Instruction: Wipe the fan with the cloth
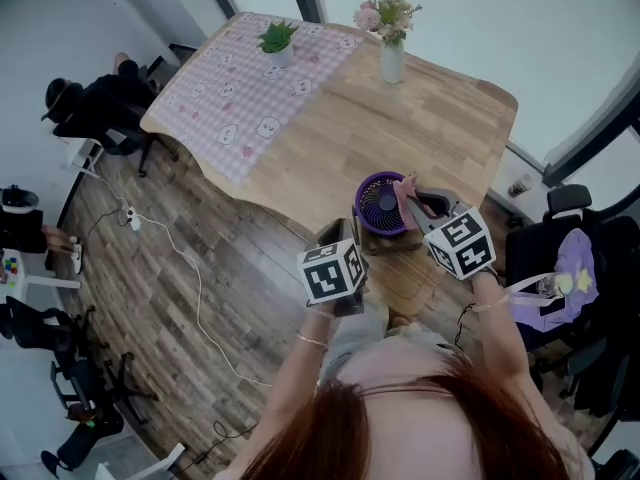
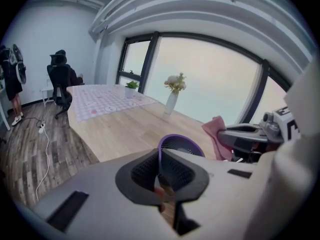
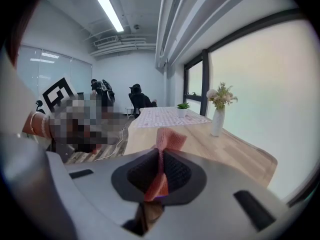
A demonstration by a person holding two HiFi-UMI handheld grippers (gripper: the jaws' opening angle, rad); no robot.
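Purple on the rim of the fan, near-black on its grille. Salmon pink for the cloth (a shade duller in the left gripper view). Pale grey on the shells of the left gripper and right gripper, black on their ribbed pads. Black-and-white squares on the marker cubes. Light honey wood grain across the table. Pink-and-white check with small white motifs on the tablecloth. White for the vase, soft pink and cream for the flowers, green for the potted plant. Grey-brown planks on the floor, crossed by a white cable. Lilac on the garment over a black chair.
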